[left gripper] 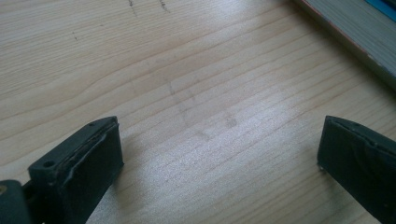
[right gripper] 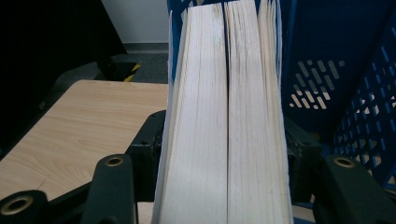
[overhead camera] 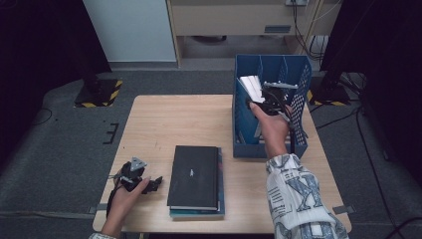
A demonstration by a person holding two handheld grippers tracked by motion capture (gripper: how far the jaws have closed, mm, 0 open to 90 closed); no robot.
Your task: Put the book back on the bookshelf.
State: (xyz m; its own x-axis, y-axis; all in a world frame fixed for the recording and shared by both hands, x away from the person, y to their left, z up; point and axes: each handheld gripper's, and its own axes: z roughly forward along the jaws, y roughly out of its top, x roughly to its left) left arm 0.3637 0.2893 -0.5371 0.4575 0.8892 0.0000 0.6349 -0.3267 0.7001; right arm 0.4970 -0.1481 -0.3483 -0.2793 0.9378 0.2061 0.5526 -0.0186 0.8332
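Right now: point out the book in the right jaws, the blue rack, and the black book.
book [right gripper: 224,116], right gripper view, page edges
blue rack [overhead camera: 271,150], high view, front wall
black book [overhead camera: 195,174], high view, cover

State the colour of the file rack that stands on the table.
Blue: the file rack has perforated blue walls, seen best in the high view.

The left gripper [overhead camera: 155,184] rests low at the lower left of the high view, jaws wide apart. The right gripper [overhead camera: 263,99], right of centre, has its jaws closed on a book [right gripper: 226,116].
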